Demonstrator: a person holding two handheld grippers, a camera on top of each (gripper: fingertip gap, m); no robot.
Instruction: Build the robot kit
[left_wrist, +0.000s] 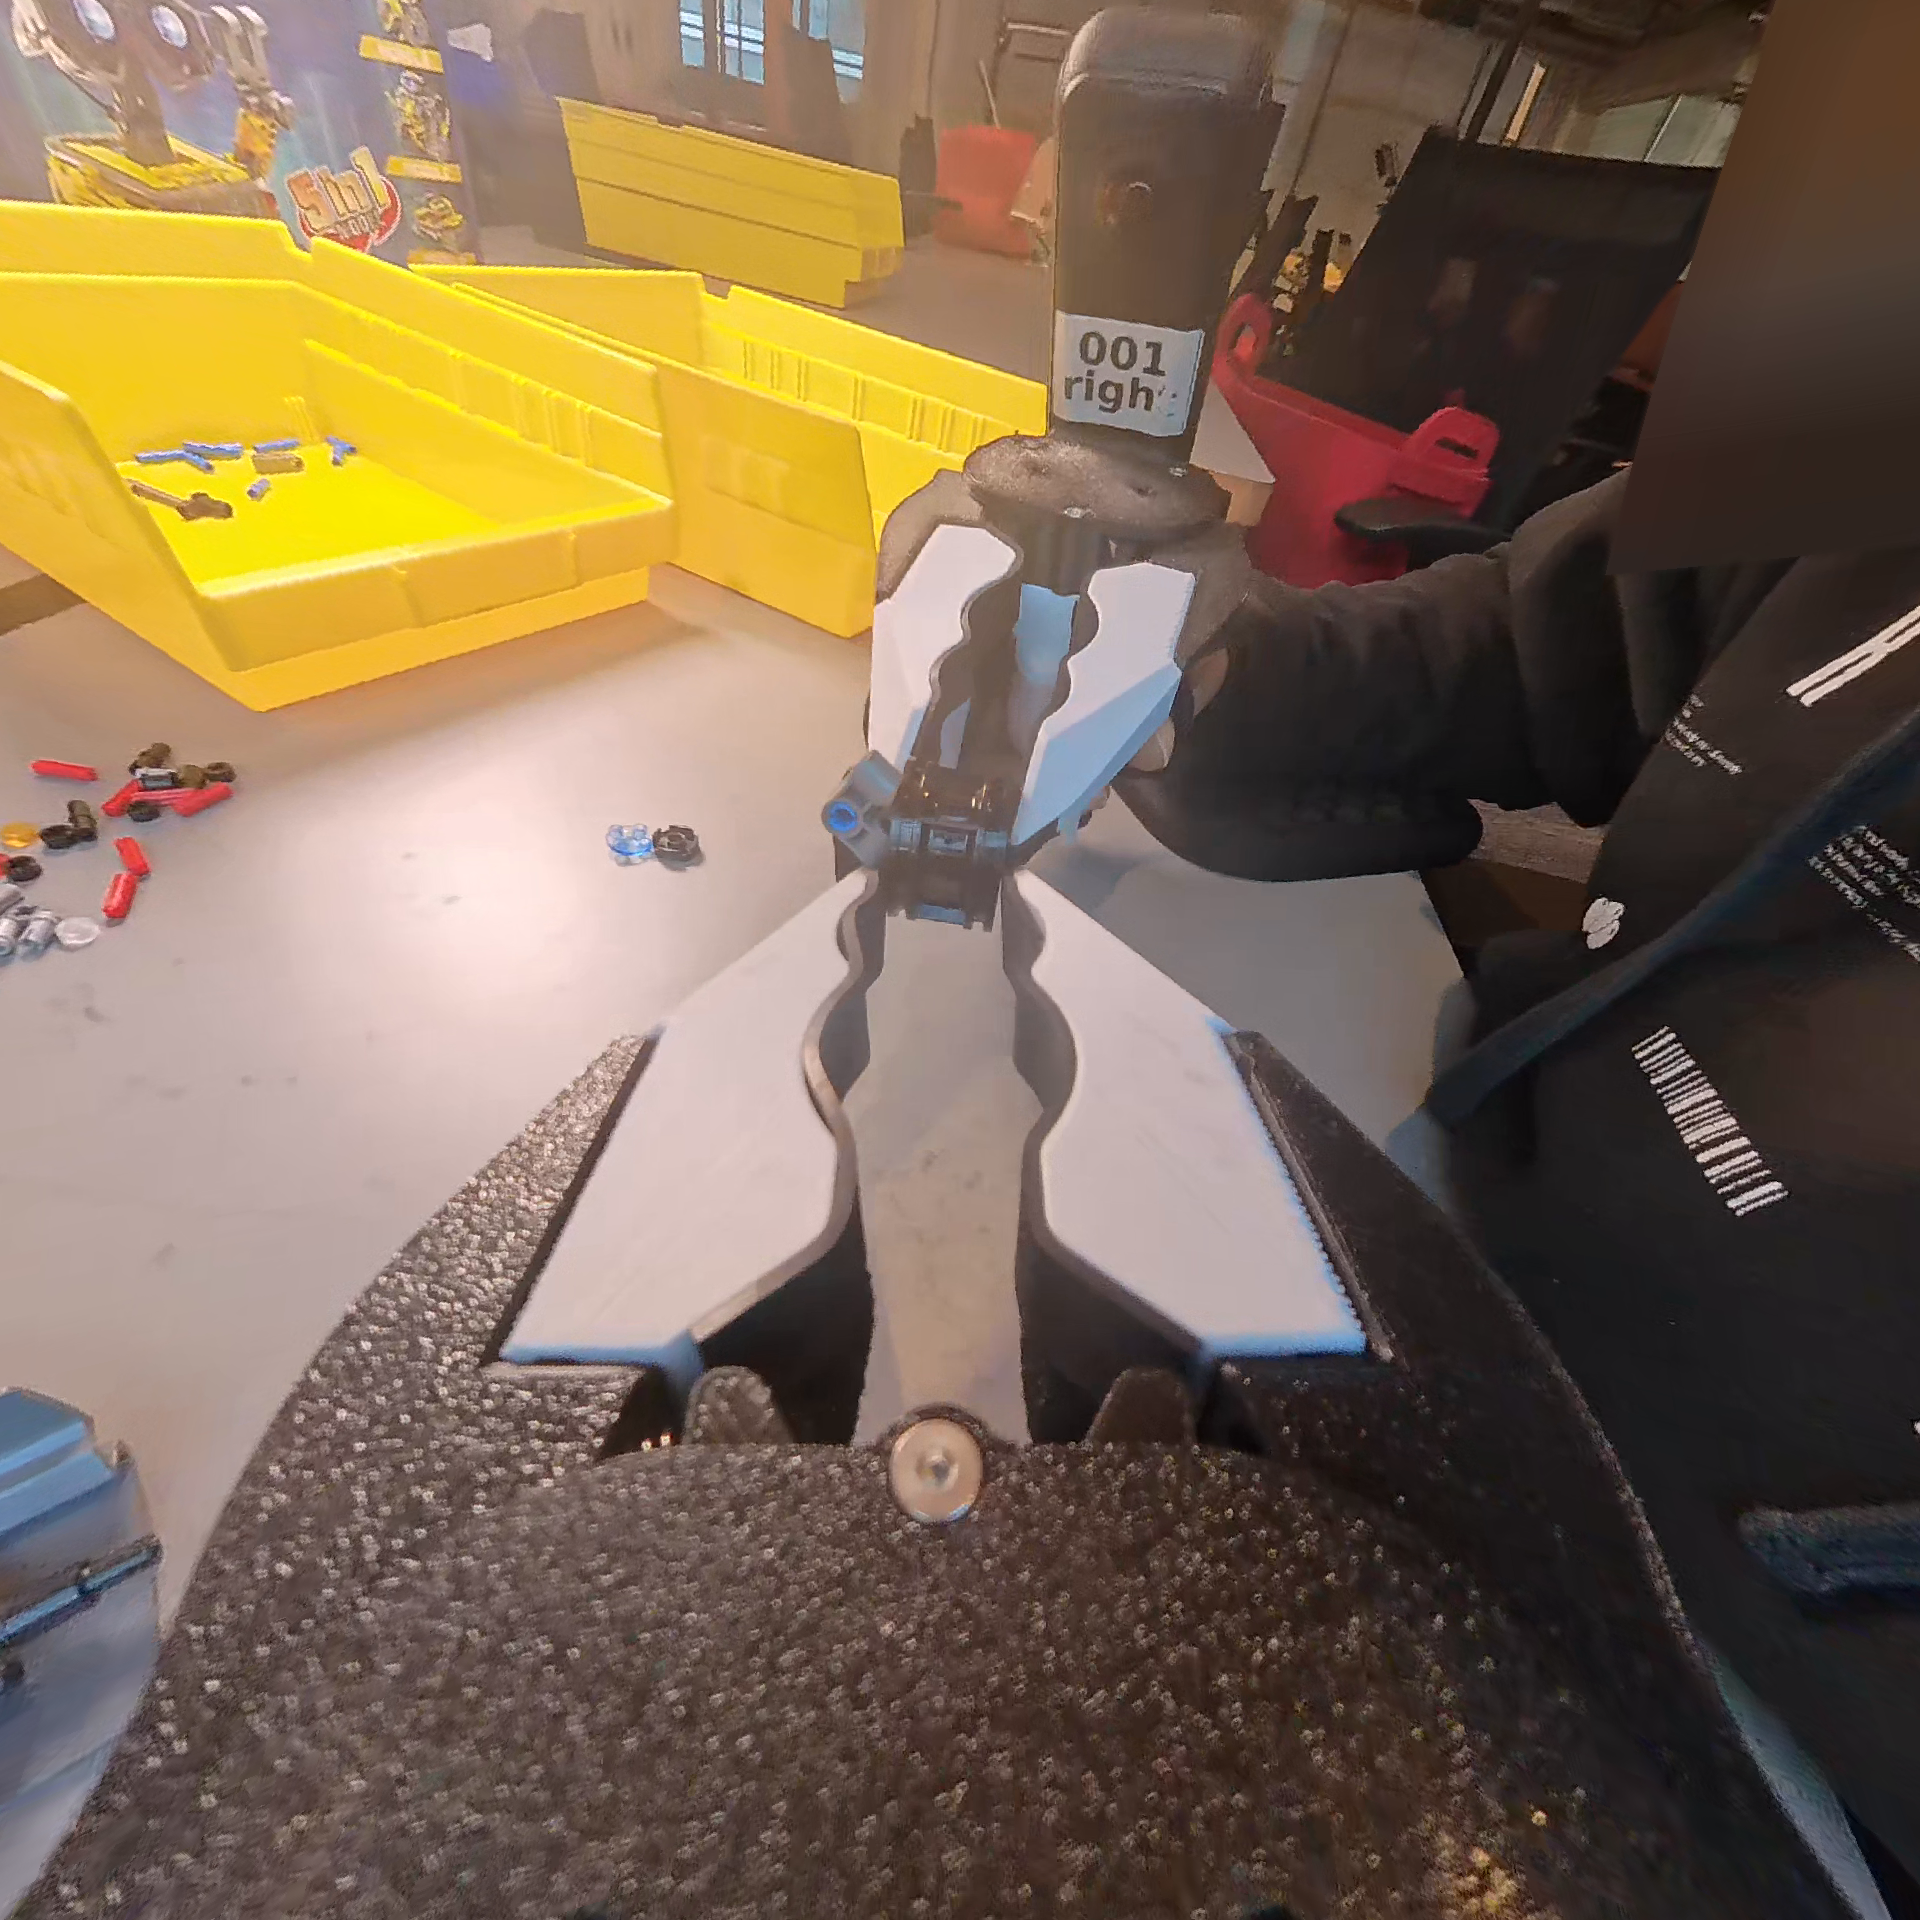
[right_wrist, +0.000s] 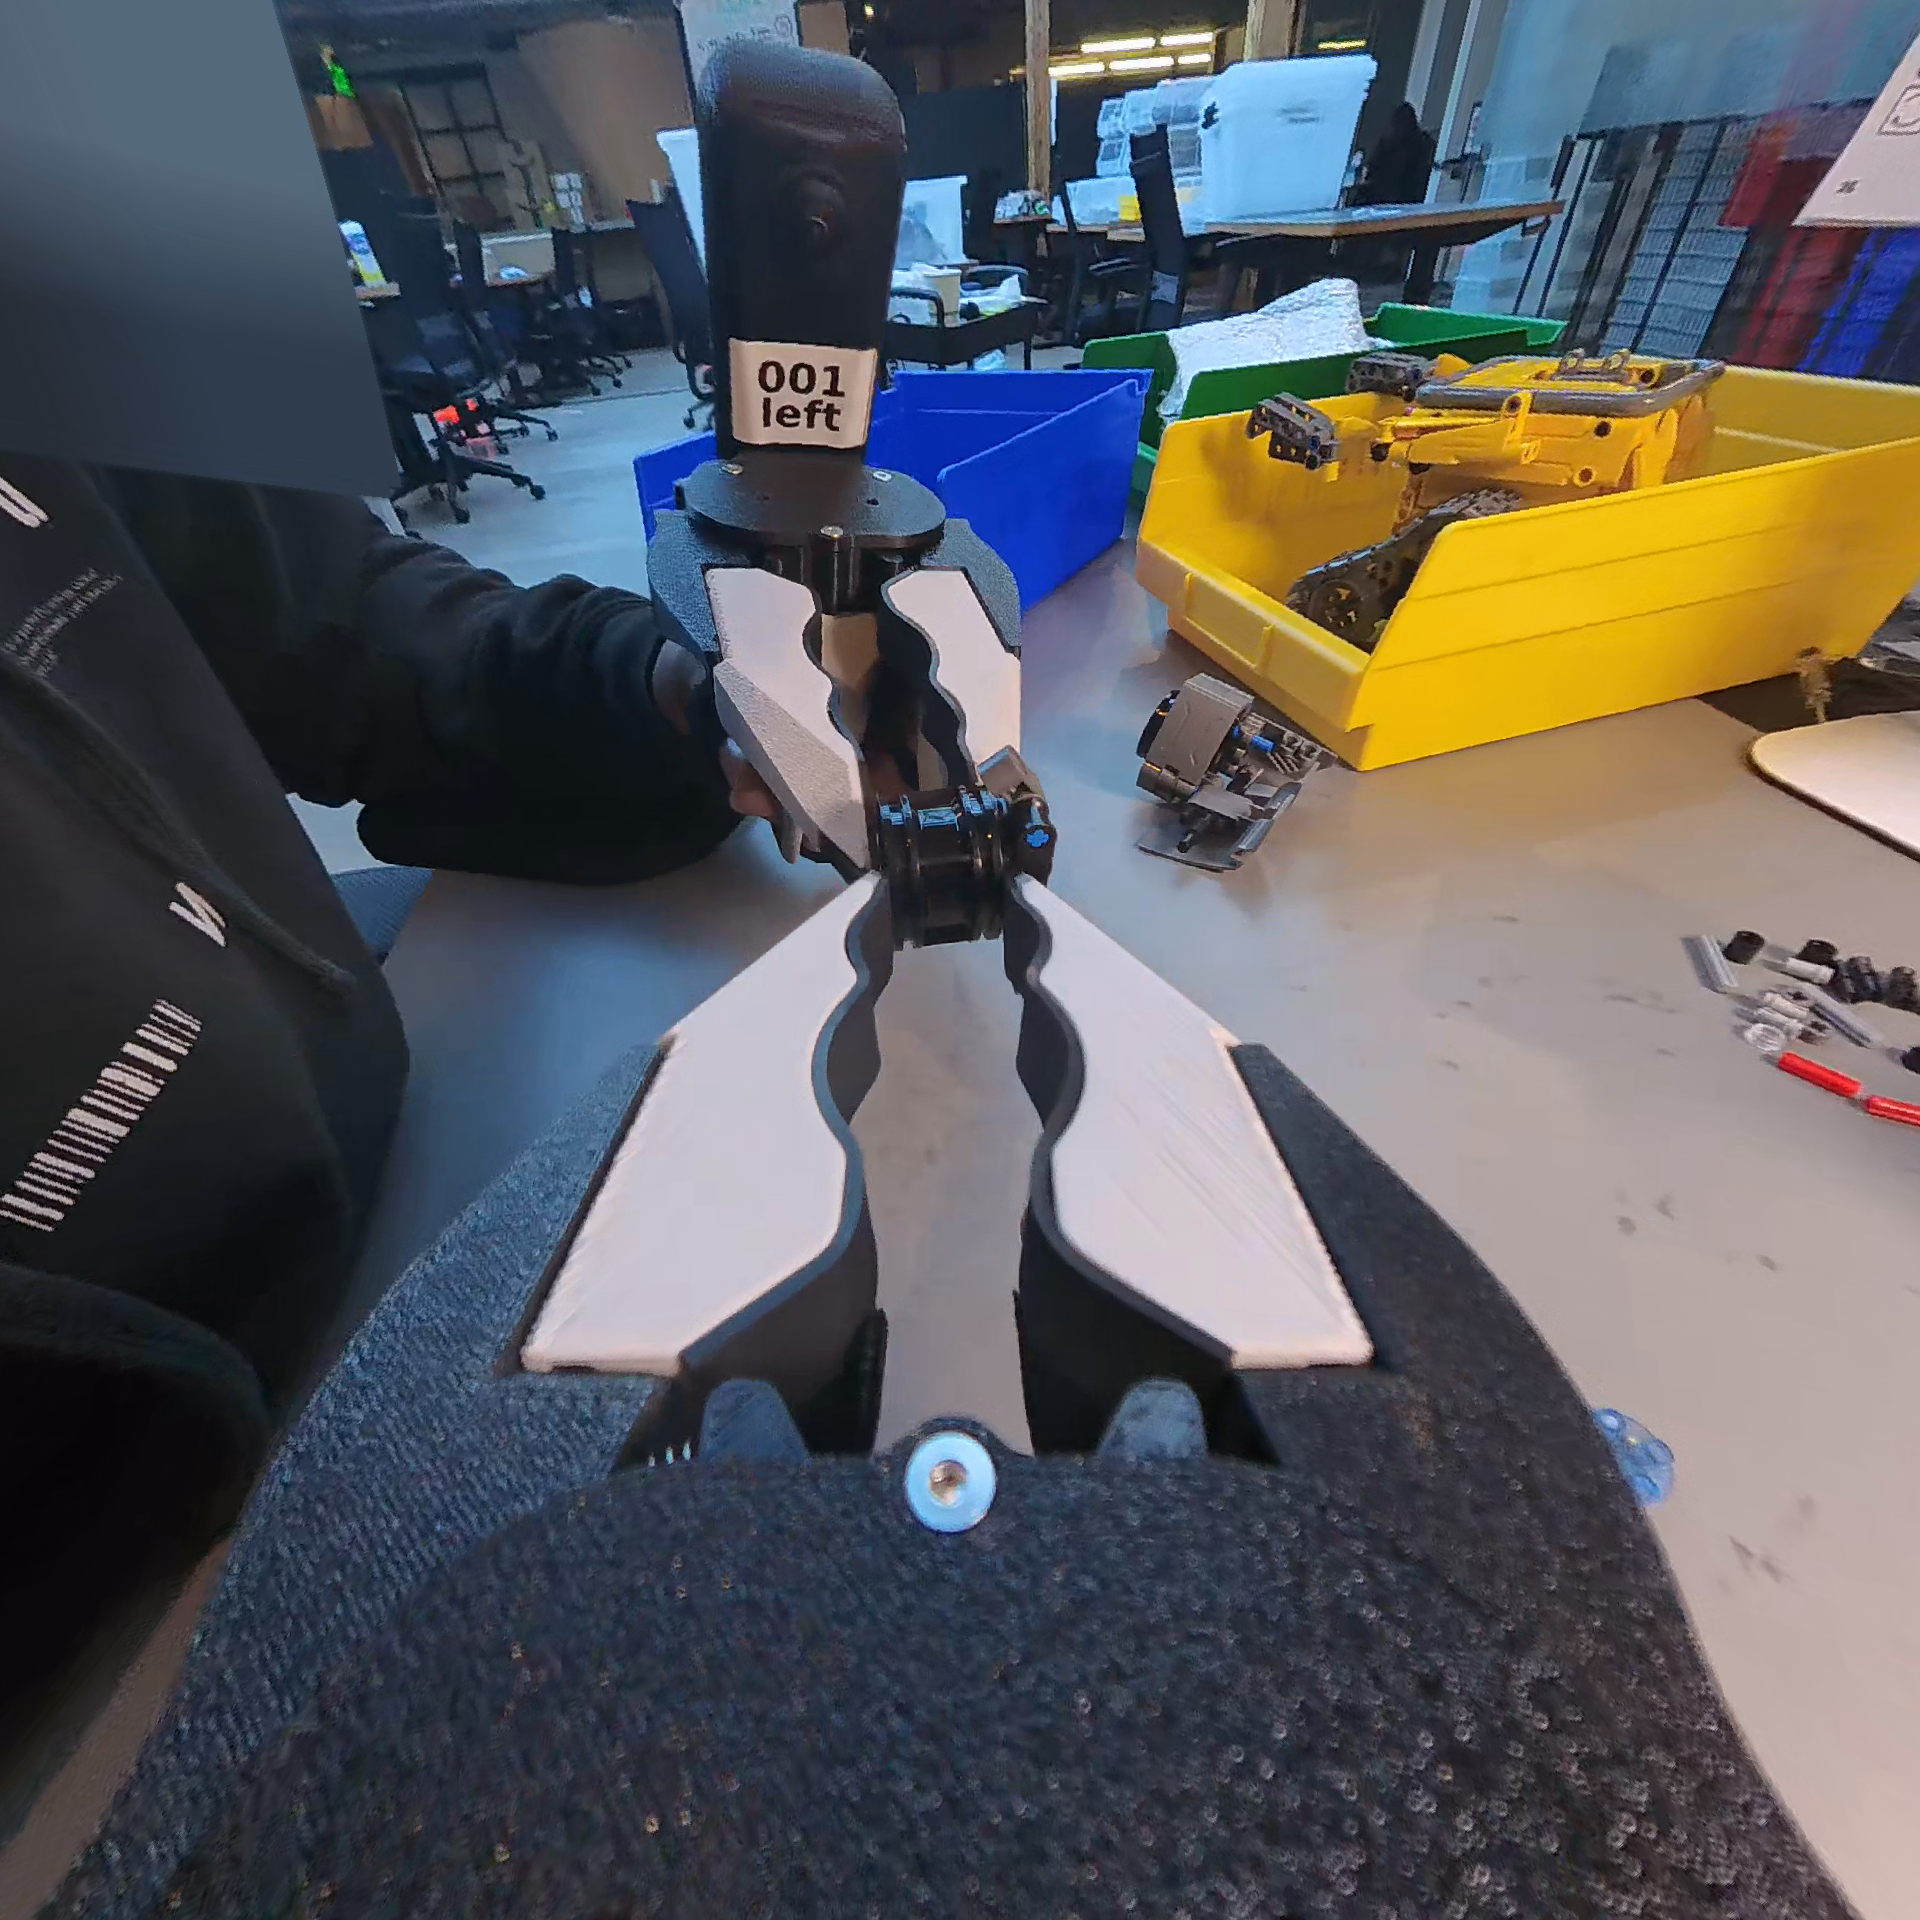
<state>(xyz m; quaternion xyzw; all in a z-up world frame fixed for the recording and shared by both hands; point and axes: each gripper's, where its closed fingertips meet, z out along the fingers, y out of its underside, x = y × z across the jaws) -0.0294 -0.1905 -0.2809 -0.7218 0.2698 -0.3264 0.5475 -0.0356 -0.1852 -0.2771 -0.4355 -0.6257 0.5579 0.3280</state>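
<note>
Your claws' fingers (left_wrist: 727, 1164) are pale grey with black wavy edging. You see a black-and-grey brick piece (left_wrist: 940, 847) with a blue pin, yellow bins (left_wrist: 436, 613), red pegs (left_wrist: 125, 894) on the grey bench (left_wrist: 364, 1039), and a blue bin (right_wrist: 1018, 468).

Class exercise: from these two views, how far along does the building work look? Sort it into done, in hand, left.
Done: a yellow tracked model sits in a yellow bin, and a grey sub-assembly lies on the table. In hand: the left gripper and right gripper both grip one small black assembly. Left: loose pieces lie unsorted on the table.
</note>
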